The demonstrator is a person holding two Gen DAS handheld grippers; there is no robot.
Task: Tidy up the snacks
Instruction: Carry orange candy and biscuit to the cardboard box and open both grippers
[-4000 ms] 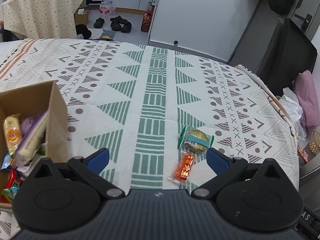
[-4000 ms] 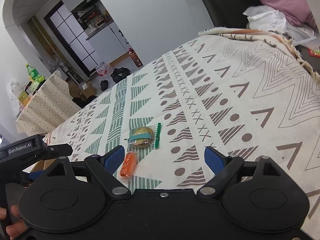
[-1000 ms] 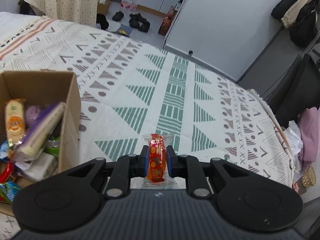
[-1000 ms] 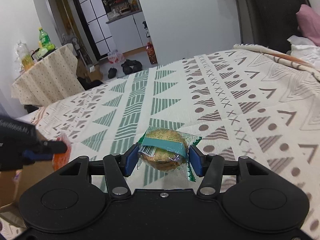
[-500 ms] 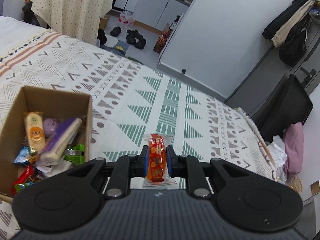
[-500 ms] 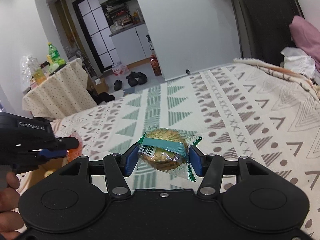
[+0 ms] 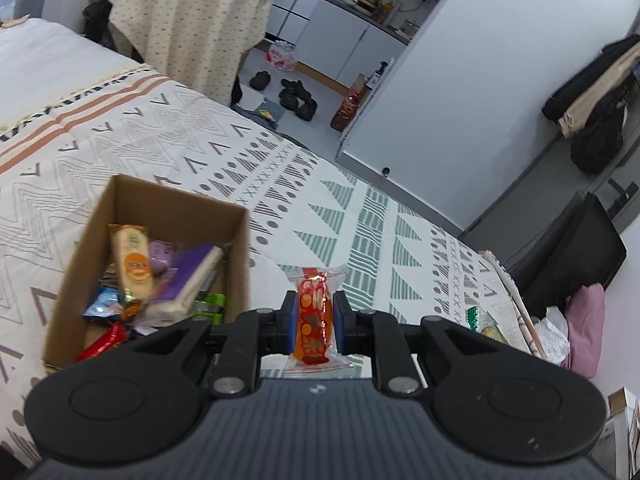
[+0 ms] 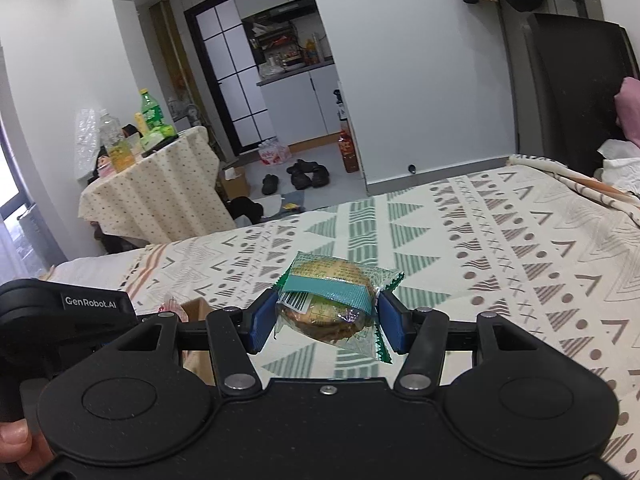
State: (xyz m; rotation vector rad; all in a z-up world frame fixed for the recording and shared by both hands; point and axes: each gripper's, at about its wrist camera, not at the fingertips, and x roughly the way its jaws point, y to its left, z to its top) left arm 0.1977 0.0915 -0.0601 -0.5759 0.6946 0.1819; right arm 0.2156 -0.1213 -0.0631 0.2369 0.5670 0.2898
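My left gripper (image 7: pixel 314 318) is shut on an orange snack packet (image 7: pixel 313 320) and holds it in the air, just right of an open cardboard box (image 7: pixel 236 240) with several snacks inside. My right gripper (image 8: pixel 325 320) is shut on a round cookie in a clear wrapper with a teal band (image 8: pixel 330 302), held above the patterned bedspread (image 8: pixel 500 240). A corner of that wrapper shows at the right in the left wrist view (image 7: pixel 482 322). The left gripper's body (image 8: pixel 68 312) and a bit of the box (image 8: pixel 196 308) show at the left of the right wrist view.
The box stands on a bed with a white, green and brown patterned cover (image 7: pixel 200 168). Beyond the bed are a cloth-covered table with bottles (image 8: pixel 160 184), shoes on the floor (image 8: pixel 304 174), a white wall and a black chair (image 7: pixel 576 248).
Both grippers closed on their snacks and lifted them off the bedspread. Over the last second both rose higher, and the left one moved closer to the box.
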